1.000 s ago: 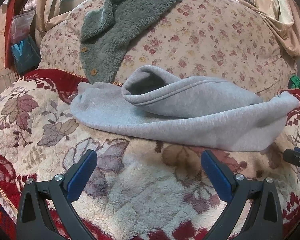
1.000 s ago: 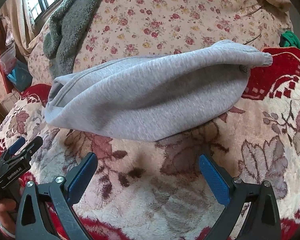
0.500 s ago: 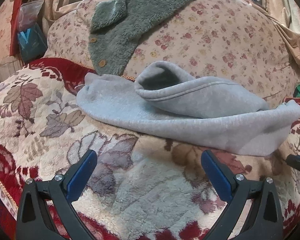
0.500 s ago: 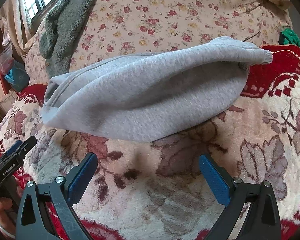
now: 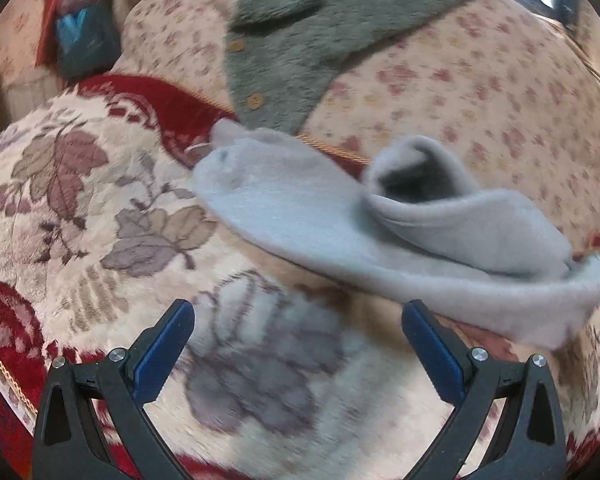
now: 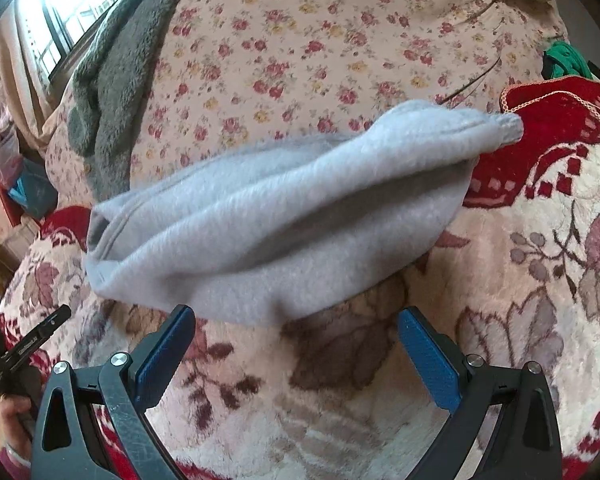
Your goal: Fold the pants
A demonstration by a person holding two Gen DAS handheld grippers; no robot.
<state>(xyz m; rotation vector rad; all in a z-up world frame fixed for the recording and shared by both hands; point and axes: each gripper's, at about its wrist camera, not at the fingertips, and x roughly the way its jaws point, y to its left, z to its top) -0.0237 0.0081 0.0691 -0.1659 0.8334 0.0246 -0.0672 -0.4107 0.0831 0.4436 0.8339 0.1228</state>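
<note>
Plush floral blanket (image 6: 520, 280) carries the grey pants (image 6: 268, 216), bunched loosely near the flowered cushion (image 6: 320, 40) with a green fleece (image 5: 300, 40) over it. The left gripper (image 5: 298, 344) and right gripper (image 6: 296, 344) are both wide open and hold nothing. I think each should take one end and spread the cloth flat first. Compared with a second ago, both cameras came closer and the pants look bigger
</note>
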